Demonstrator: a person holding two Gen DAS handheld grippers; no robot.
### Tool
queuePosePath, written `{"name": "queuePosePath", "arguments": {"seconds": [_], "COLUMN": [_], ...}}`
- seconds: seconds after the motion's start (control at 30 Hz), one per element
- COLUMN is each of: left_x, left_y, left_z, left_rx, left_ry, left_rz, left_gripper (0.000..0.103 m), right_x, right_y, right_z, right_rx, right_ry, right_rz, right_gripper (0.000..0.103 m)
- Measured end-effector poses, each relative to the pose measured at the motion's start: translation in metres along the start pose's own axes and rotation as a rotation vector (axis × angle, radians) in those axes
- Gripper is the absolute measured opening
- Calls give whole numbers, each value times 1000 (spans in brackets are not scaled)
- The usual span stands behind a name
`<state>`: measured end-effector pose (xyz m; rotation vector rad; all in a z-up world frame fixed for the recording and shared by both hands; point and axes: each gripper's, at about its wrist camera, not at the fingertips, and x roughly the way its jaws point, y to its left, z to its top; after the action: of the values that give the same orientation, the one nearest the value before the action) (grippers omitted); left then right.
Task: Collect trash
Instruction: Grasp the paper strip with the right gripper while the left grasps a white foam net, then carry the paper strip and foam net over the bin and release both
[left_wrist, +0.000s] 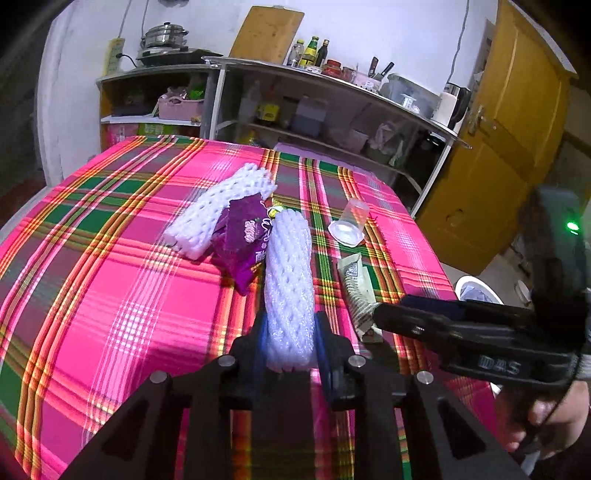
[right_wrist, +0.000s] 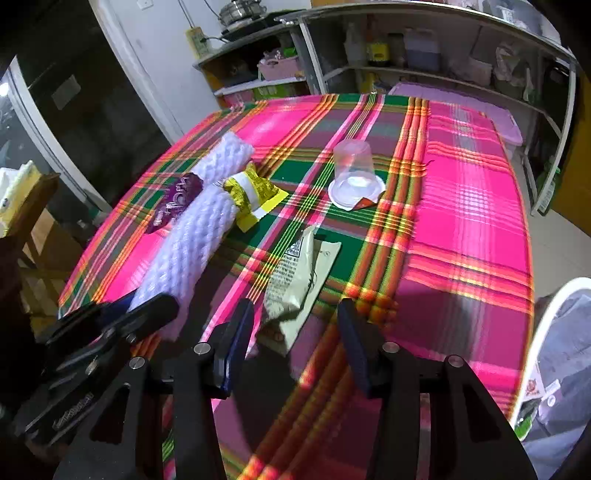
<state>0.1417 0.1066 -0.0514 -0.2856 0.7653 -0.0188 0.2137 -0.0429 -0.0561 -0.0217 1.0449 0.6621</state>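
The left gripper is clenched on the near end of a white foam net sleeve, which is pinched between the two blue-padded fingers. The sleeve extends away from the gripper over the surface, which is covered with a pink, green and yellow plaid cloth. The far end of the sleeve lies against a purple snack wrapper and a yellow wrapper. A second white foam net sleeve is located beyond the purple wrapper, lying flat on the cloth.

The right gripper is released: its jaws stand apart and nothing is pressed between them. It is positioned just above the near end of a pale green packet, which lies crumpled on the cloth. In the left wrist view, the same gripper is seen from the side, with a hand on its handle.

A clear plastic cup is found upside down farther back on the surface, well apart from both grippers. A white bin lined with a grey bag is visible beside the right edge of the surface.
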Motion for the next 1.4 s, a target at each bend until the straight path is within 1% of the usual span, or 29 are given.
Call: {"name": "queuePosePath", "arguments": {"seconds": [0.07, 0.1, 0.13, 0.2, 0.3, 0.5, 0.77, 1.13, 1.4], "left_x": [-1, -1, -1, -2, -2, -7, -26, -64, -83], "left_y": [2, 2, 2, 2, 1, -2, -19, -63, -96], "left_z": [-1, -2, -2, -3, -3, -3, -5, -10, -20], "left_rx": [1, 2, 2, 3, 3, 6, 28, 92, 138], "left_ry": [0, 1, 2, 3, 2, -7, -36, -88, -103], "left_rz": [-3, -6, -10, -14, -12, -3, 1, -32, -64], "left_gripper": [24, 24, 24, 24, 24, 24, 24, 24, 24], "right_x": [5, 6, 8, 8, 7, -8, -52, -113, -152], "right_y": [3, 5, 7, 8, 7, 5, 2, -3, -14], "right_z": [3, 4, 5, 4, 2, -10, -26, -53, -76], "right_rx": [-13, -19, -27, -38, -37, -41, -19, 17, 48], "right_ry": [-8, -8, -10, -14, -22, -41, -113, -206, -259], "right_rz": [-17, -26, -41, -59, -61, -46, -53, -71, -82], "right_gripper": [48, 46, 39, 31, 25, 24, 23, 23, 23]}}
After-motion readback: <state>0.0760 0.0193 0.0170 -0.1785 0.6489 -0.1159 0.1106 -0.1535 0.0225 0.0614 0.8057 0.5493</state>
